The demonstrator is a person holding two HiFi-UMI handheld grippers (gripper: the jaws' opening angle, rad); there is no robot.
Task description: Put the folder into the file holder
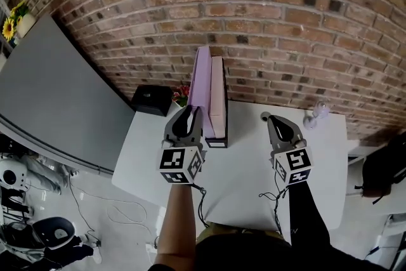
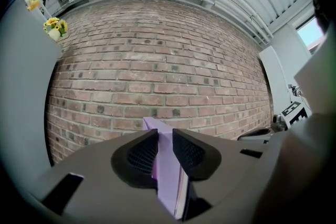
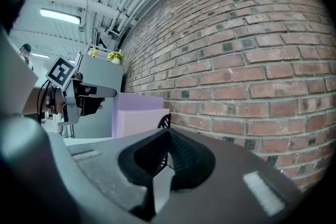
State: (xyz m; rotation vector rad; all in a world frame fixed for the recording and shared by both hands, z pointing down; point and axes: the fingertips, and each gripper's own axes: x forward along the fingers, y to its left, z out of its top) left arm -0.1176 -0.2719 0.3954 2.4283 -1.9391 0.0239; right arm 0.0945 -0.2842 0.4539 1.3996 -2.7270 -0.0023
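Purple folder is standing upright at the file holder's left side, beside a pink folder, with the left gripper clamping its near edge. Right gripper is hanging closed and empty over the white table.

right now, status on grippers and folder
Left gripper shut on purple folder. Right gripper shut, empty. Folder upright at file holder, beside pink folder.

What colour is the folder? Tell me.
The folder is light purple, clearest in the left gripper view.
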